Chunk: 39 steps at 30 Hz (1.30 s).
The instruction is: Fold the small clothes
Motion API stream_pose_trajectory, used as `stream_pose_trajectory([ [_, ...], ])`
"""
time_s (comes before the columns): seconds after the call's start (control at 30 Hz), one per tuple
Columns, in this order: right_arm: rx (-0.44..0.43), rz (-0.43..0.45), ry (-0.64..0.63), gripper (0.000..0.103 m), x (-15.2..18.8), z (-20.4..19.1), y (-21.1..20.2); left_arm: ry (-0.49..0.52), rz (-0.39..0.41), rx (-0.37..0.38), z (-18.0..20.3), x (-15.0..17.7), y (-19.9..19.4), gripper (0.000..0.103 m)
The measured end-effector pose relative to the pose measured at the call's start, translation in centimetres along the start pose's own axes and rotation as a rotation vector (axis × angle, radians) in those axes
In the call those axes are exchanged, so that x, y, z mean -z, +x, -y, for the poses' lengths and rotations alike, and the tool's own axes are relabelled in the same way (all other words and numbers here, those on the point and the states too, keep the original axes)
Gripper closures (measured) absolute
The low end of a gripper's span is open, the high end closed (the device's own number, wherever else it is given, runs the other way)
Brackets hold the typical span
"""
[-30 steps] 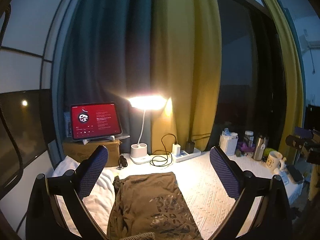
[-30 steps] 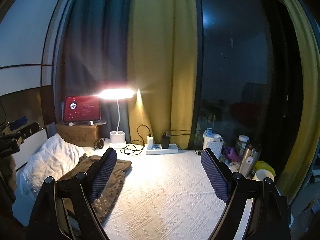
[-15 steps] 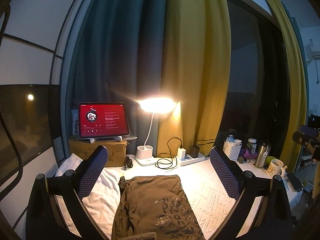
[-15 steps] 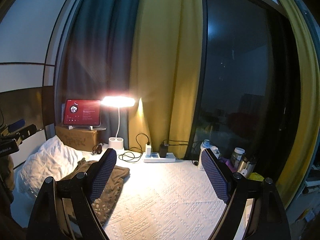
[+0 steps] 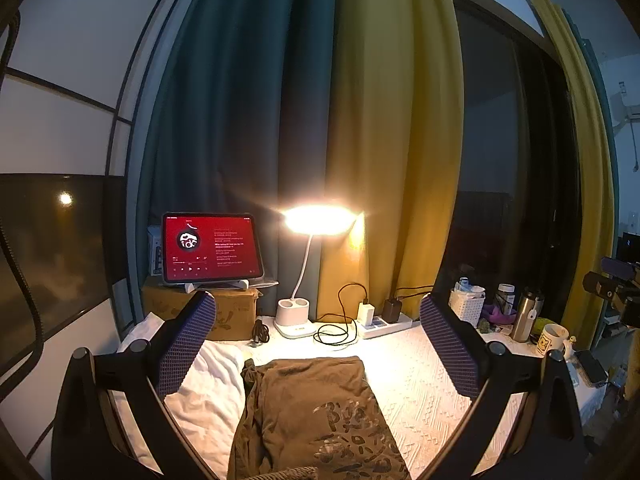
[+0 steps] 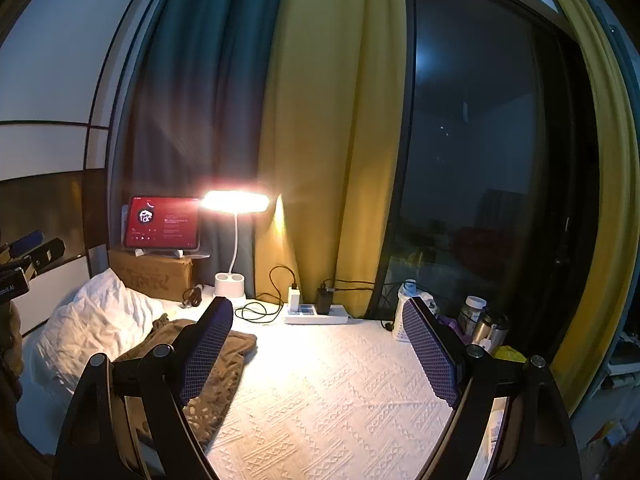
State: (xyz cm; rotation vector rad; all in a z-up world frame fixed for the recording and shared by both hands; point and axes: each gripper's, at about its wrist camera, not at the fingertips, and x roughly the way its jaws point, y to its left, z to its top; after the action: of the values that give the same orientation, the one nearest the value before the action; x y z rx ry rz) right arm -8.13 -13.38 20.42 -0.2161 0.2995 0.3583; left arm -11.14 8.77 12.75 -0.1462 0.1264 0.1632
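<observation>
The left claw [image 5: 318,346] stands wide with nothing between its blue ribbed pads [image 5: 186,346], raised above a brown printed garment [image 5: 316,412] that lies flat on the white textured bedspread [image 5: 416,380], its dark print facing up and its far edge bunched toward the lamp. Seen from the left wrist view, the garment sits directly below and between the two fingers without touching either of them. To its left lies a rumpled white pillow [image 5: 208,392], just beside the cloth. The right claw [image 6: 318,350] is also spread wide and empty, held over a bare stretch of bedspread [image 6: 332,392]; in its view the same garment [image 6: 224,364] lies off to the left, partly hidden behind the left finger, with the pillow [image 6: 96,328] beyond it. At the head of the bed a lit white desk lamp [image 5: 308,240] glows strongly, with a tablet [image 5: 210,248] showing a red screen propped on a cardboard box [image 5: 236,316] to its left. A white power strip [image 5: 386,324] with plugged chargers and a coiled black cable [image 5: 336,332] lies to the lamp's right. Farther right stand a white basket [image 5: 466,306], a steel flask [image 5: 526,314] and a mug [image 5: 554,338]. Teal and yellow curtains [image 5: 384,140] hang behind, beside a dark window [image 6: 476,160].
</observation>
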Motion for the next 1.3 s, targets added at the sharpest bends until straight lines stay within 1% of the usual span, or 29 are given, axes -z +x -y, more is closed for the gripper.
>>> stream_pose_trajectory([
  [1.3, 0.004, -0.020, 0.013, 0.015, 0.8, -0.1, 0.2, 0.013, -0.021, 0.013, 1.1, 0.2, 0.0, 0.002],
])
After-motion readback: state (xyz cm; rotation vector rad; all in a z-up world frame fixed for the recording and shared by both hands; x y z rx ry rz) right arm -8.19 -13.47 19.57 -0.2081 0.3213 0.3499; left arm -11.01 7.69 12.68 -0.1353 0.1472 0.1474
